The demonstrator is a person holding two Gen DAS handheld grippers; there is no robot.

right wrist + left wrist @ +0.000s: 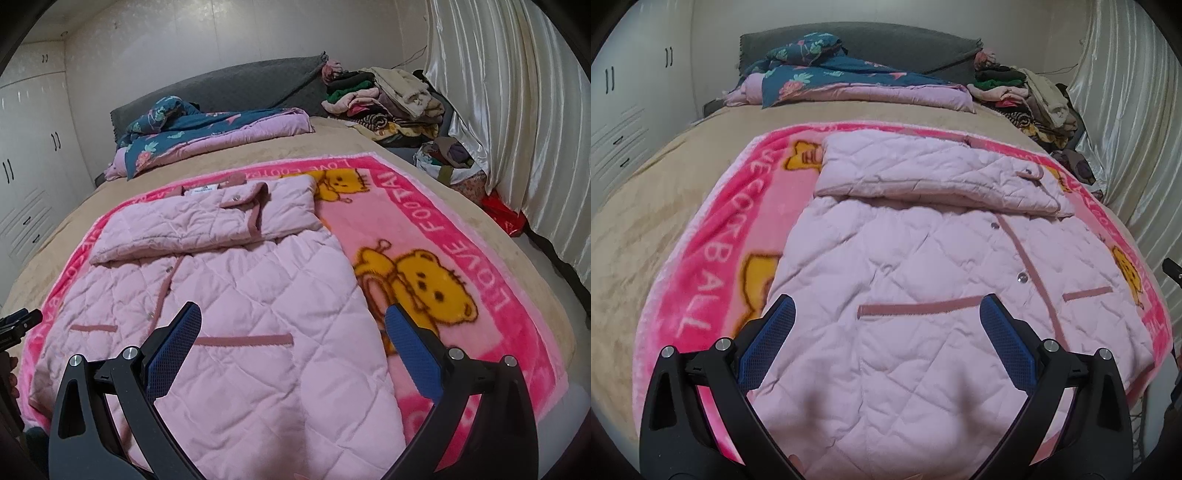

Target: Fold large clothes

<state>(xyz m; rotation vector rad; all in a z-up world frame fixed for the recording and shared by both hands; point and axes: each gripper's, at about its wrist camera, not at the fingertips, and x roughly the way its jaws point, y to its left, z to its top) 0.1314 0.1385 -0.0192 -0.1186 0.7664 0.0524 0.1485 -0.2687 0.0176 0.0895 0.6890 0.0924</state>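
A pale pink quilted jacket (923, 295) lies flat, front up, on a bright pink bear-print blanket (713, 258) on the bed. Both sleeves are folded across its upper part. It has darker pink trim, snap buttons and two pocket slits. My left gripper (886, 314) is open and empty, just above the jacket's lower left part. My right gripper (293, 325) is open and empty, above the jacket's (229, 295) lower right edge, with its right finger over the blanket (443, 240). The tip of the other gripper shows at each view's edge.
The bed has a beige cover (646, 221). A folded floral quilt (849, 85) lies by the grey headboard. A pile of clothes (388, 99) sits at the far right corner. White wardrobes (624, 110) stand on the left, a satin curtain (517, 129) on the right.
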